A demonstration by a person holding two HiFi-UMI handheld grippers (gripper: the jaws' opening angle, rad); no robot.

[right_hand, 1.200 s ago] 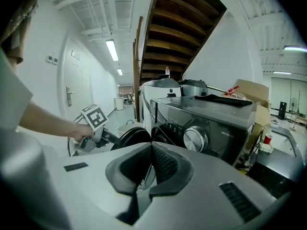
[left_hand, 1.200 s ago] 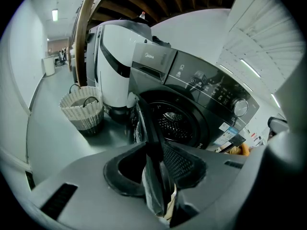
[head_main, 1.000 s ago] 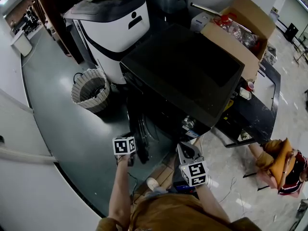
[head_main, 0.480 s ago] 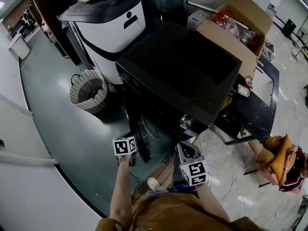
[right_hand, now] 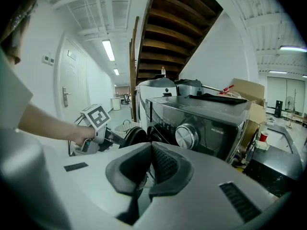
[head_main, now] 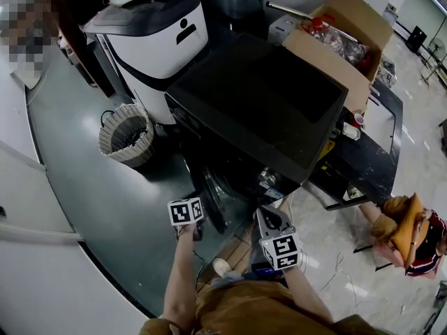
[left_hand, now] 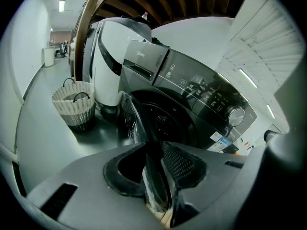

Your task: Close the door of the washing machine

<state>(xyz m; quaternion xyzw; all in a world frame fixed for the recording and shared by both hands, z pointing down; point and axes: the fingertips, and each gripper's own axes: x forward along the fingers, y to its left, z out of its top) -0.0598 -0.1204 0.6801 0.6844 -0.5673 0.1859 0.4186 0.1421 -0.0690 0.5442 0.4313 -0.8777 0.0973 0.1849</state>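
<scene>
The black front-loading washing machine (head_main: 265,103) fills the middle of the head view. Its round door (head_main: 211,197) stands swung out to the left of the drum opening. My left gripper (head_main: 197,223) is at the door's outer edge. In the left gripper view the door's rim (left_hand: 132,123) runs between the jaws, and the left gripper (left_hand: 156,147) is shut on it. My right gripper (head_main: 269,220) hangs in front of the machine's lower right. It is shut (right_hand: 149,150) with nothing in it, facing the control dial (right_hand: 186,136).
A woven basket (head_main: 126,132) stands on the floor left of the machine, by a white-and-black appliance (head_main: 154,33). A cardboard box (head_main: 342,40) sits behind the machine on the right, and a low black table (head_main: 370,159) beside it. A person in orange (head_main: 408,239) crouches far right.
My left gripper has shifted a little to the right with the door's edge in it. The door now stands slightly closer to the machine's front. The right gripper has stayed put.
</scene>
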